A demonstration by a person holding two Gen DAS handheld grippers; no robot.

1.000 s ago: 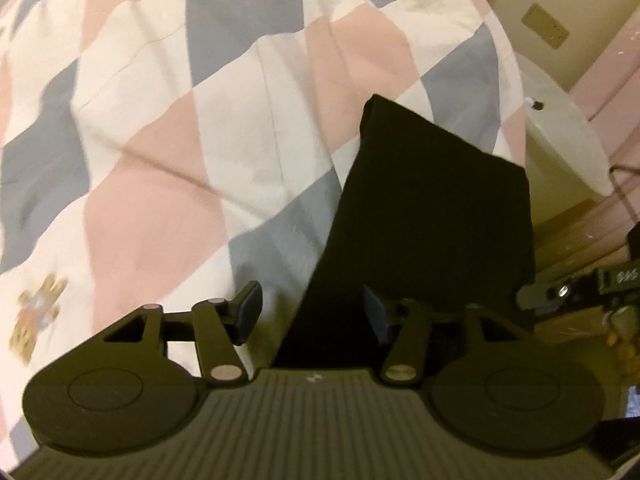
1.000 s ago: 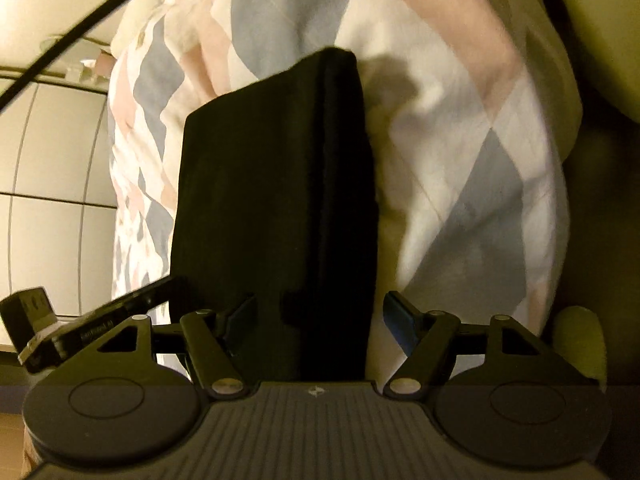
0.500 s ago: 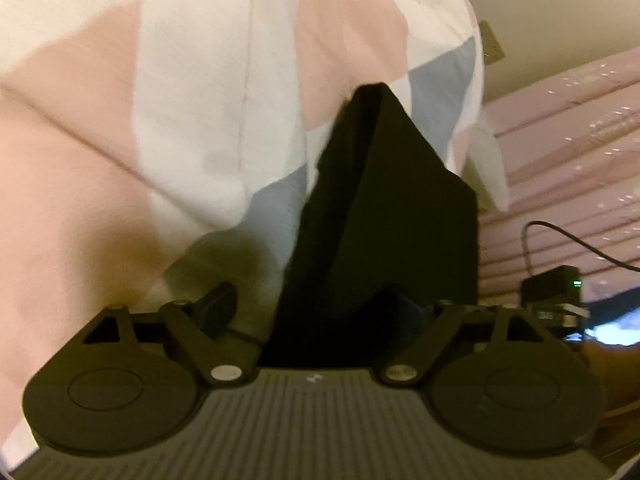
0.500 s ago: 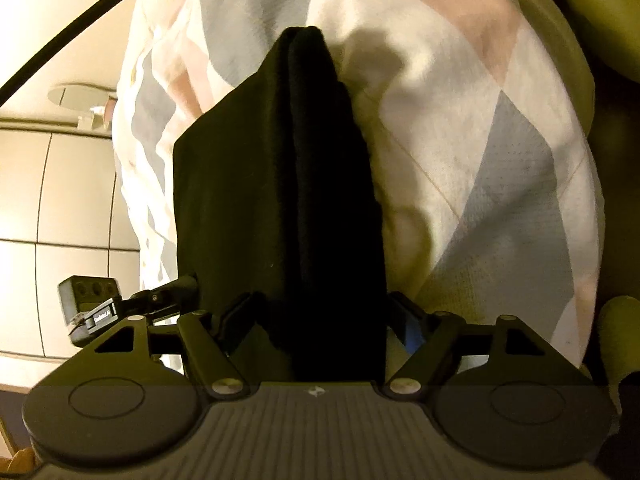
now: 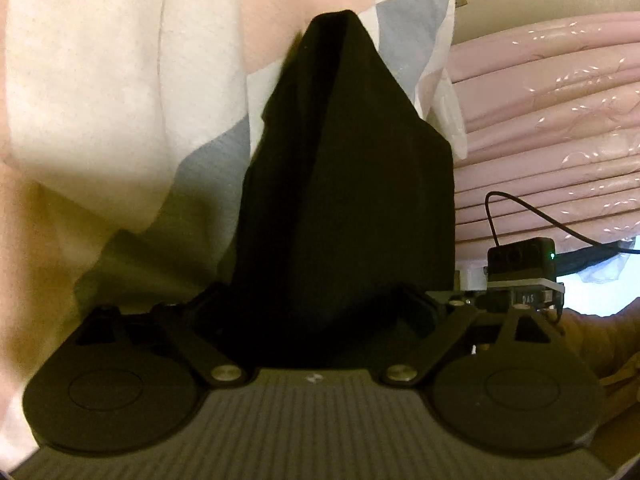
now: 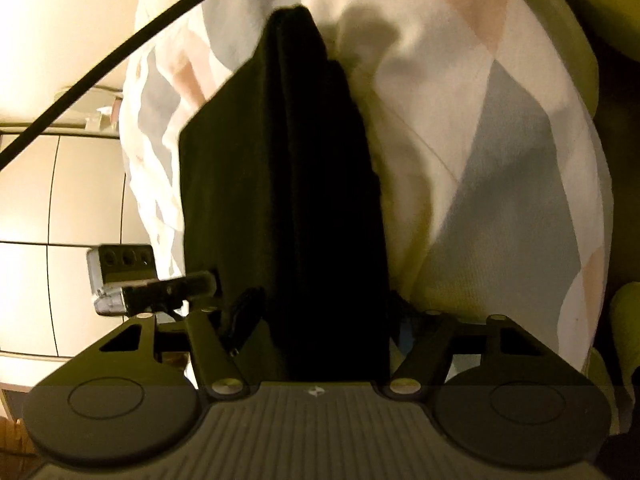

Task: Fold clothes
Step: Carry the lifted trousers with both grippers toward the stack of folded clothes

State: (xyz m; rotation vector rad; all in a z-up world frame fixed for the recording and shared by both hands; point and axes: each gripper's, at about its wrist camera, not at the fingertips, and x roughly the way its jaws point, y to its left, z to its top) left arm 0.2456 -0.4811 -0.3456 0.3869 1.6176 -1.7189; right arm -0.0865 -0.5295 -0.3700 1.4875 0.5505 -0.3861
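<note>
A folded black garment lies on a bed covered by a pink, grey and white diamond-patterned duvet. My left gripper is open, its fingers spread wide on either side of the garment's near end. From the opposite end, my right gripper is also open, and the thick edge of the folded black garment fills the gap between its fingers. The duvet bulges to the right of it. Each view shows the other gripper at the garment's side.
Pink quilted fabric hangs past the bed's edge on the right, with a black cable and a hand on the other gripper. White cupboard panels stand left; a cable crosses above.
Both grippers have dropped low and pushed forward, so the garment's ends now sit between their fingers. The left fingers have spread wider. The garment's end has risen into a peak.
</note>
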